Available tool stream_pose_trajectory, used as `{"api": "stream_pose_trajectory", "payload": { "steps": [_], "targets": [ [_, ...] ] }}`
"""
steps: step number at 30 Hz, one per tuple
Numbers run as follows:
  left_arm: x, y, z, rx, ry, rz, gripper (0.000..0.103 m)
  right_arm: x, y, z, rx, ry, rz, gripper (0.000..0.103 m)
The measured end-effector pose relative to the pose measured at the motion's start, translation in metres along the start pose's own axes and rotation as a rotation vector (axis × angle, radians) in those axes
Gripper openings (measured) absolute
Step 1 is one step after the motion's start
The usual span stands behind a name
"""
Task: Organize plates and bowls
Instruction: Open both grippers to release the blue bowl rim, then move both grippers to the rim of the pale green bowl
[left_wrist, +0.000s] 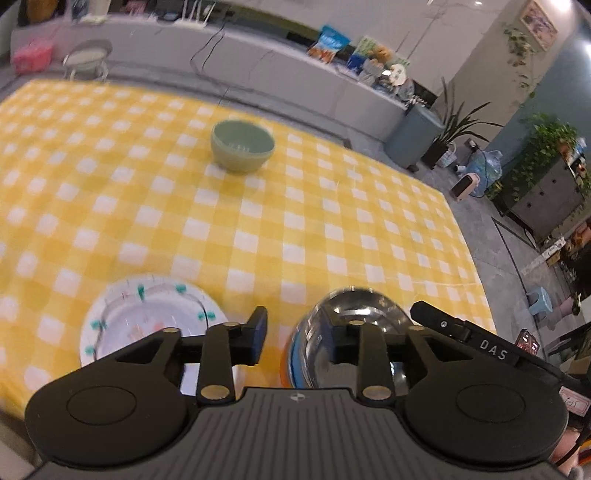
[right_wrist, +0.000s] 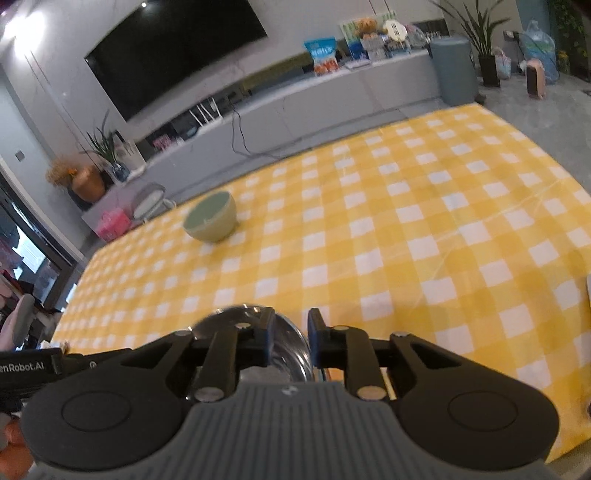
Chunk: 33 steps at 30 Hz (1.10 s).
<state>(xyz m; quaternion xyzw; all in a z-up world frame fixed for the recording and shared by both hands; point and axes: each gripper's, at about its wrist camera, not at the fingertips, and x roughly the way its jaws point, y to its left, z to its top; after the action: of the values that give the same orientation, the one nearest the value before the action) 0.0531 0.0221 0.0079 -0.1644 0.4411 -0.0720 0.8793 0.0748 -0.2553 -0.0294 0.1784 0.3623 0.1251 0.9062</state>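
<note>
A shiny steel bowl (left_wrist: 354, 301) sits close in front on the yellow checked tablecloth (left_wrist: 295, 221), on top of orange and blue dishes (left_wrist: 290, 356). My left gripper (left_wrist: 299, 338) is open; the bowl's left rim lies between its fingers with a gap on the outer side. My right gripper (right_wrist: 291, 336) is open around the same steel bowl's (right_wrist: 236, 314) right rim, one finger inside and one outside. A patterned white paper plate (left_wrist: 147, 325) lies to the left of the bowl. A green bowl (left_wrist: 243, 146) (right_wrist: 210, 218) stands alone farther back.
A grey chair (left_wrist: 88, 59) stands at the table's far edge, and the right edge (left_wrist: 469, 240) drops to the floor. Beyond are a low grey cabinet (right_wrist: 332, 92) with snack bags, a grey bin (right_wrist: 454, 70), potted plants (left_wrist: 458, 125) and a wall screen (right_wrist: 173, 48).
</note>
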Motion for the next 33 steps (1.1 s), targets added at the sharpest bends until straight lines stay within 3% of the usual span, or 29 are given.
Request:
{"api": "stream_pose_trajectory", "payload": {
  "steps": [3,5,7,9,17,23,27,33],
  "targets": [
    [-0.006,0.001,0.009,0.055,-0.044,0.029,0.049,-0.002,0.005,0.003,-0.018,-0.037,-0.006,0.035],
    [-0.009,0.003,0.015,0.072,-0.068,0.048,0.053,-0.003,0.007,0.006,-0.015,-0.063,0.003,0.045],
    [-0.01,0.007,0.023,0.076,-0.084,0.074,0.054,-0.001,0.008,0.01,0.01,-0.083,0.024,0.065],
    [-0.008,0.012,0.032,0.084,-0.083,0.1,0.059,0.001,0.008,0.014,0.031,-0.087,0.042,0.071],
    [0.006,0.036,0.074,0.083,-0.009,0.101,0.062,0.036,0.016,0.049,0.125,0.074,0.052,0.072],
    [0.032,0.052,0.111,0.042,0.064,0.063,0.066,0.073,0.045,0.085,0.068,0.152,-0.015,0.072],
    [0.05,0.069,0.125,-0.094,0.061,0.09,0.066,0.108,0.06,0.111,0.055,0.22,-0.033,0.072],
    [0.089,0.078,0.155,-0.091,0.07,0.15,0.066,0.166,0.073,0.139,0.095,0.26,-0.111,0.07]
  ]
}}
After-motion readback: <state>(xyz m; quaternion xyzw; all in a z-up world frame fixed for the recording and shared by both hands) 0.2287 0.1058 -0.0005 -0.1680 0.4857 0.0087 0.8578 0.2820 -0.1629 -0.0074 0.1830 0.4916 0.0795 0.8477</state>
